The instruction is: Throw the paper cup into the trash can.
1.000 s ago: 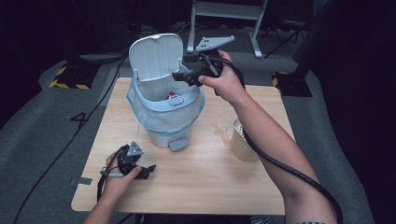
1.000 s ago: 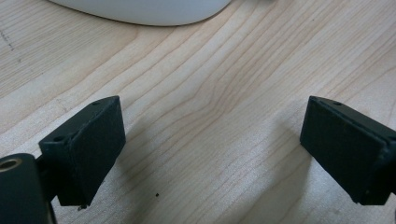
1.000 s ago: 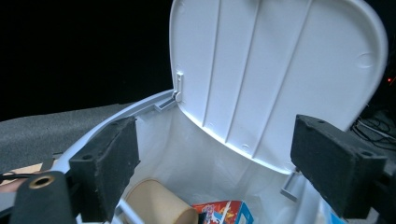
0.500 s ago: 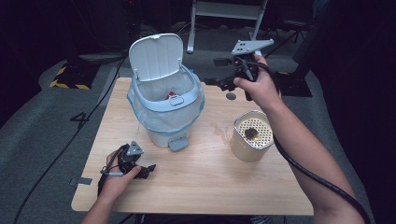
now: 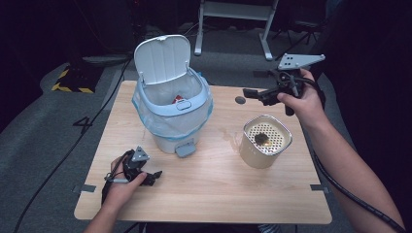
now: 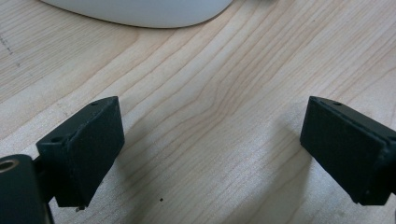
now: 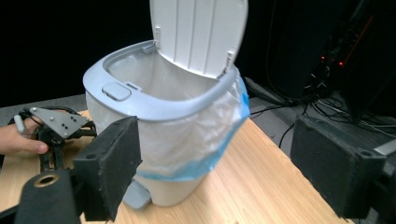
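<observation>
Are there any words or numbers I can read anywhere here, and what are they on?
"4": a dark mark shaped like this number on the grey floor left of the table.
Bin: no words or labels to read on its lid or body.
Perforated cup: no writing.
Right gripper and left gripper: no readable print.

Right tongs (image 5: pixel 250 92) raised beyond table edge; bin (image 5: pixel 172 104) lid up.

Left hand-held gripper (image 5: pixel 154 175) rests low, right hand-held gripper (image 5: pixel 250 92) raised (both jaws spread wide).
</observation>
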{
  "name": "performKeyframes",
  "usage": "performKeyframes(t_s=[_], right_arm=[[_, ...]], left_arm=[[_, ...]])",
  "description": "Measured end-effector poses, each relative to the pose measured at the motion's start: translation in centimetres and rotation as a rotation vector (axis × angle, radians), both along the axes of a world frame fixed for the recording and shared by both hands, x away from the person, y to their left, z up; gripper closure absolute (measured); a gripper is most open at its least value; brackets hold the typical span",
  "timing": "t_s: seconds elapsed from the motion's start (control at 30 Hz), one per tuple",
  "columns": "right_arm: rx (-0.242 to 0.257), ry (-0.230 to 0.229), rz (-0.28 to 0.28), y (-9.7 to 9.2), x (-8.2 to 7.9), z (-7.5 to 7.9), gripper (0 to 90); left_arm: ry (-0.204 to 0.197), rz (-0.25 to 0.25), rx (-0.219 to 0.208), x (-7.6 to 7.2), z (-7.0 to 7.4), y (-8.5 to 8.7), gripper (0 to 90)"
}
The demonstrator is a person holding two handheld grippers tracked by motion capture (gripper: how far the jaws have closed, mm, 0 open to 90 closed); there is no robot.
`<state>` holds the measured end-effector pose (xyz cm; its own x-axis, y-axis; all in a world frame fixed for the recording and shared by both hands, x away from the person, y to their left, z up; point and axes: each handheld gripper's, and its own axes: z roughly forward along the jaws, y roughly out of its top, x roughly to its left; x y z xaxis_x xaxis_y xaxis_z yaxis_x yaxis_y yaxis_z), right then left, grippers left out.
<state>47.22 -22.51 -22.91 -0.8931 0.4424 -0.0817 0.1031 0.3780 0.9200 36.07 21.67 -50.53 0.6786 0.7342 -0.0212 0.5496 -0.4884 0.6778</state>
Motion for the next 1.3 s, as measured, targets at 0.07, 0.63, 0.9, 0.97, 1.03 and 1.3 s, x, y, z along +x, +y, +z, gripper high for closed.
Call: performKeyframes(t_s=[0.07, 0.63, 0.9, 0.97, 1.03, 1.3], right_arm=[[0.001, 0.003, -0.014, -1.0, -0.2, -0.2, 16.2], [0.023, 0.058, -0.098, -7.5, -3.4, -3.3, 16.9], [0.001, 0.071, -0.135, -10.3, -6.3, -5.5, 17.6], [-0.012, 0.083, -0.148, -11.0, -7.0, -6.6, 17.7], [-0.035, 0.085, -0.161, -11.5, -7.6, -7.5, 17.9], [-0.023, 0.125, -0.217, -13.7, -9.9, -11.9, 22.5]], left_arm=[[-0.003, -0.001, 0.004, 0.0, 0.0, 0.0, 6.5], [0.004, 0.005, 0.006, 0.5, 0.0, 0.1, 5.6], [0.009, 0.046, 0.013, 0.4, 0.0, -0.1, 2.2], [0.009, 0.052, 0.012, 0.4, 0.0, -0.2, 2.0], [0.004, 0.053, 0.017, 0.4, 0.0, -0.2, 2.0], [0.009, 0.063, 0.011, 0.1, 0.0, -0.2, 2.4]])
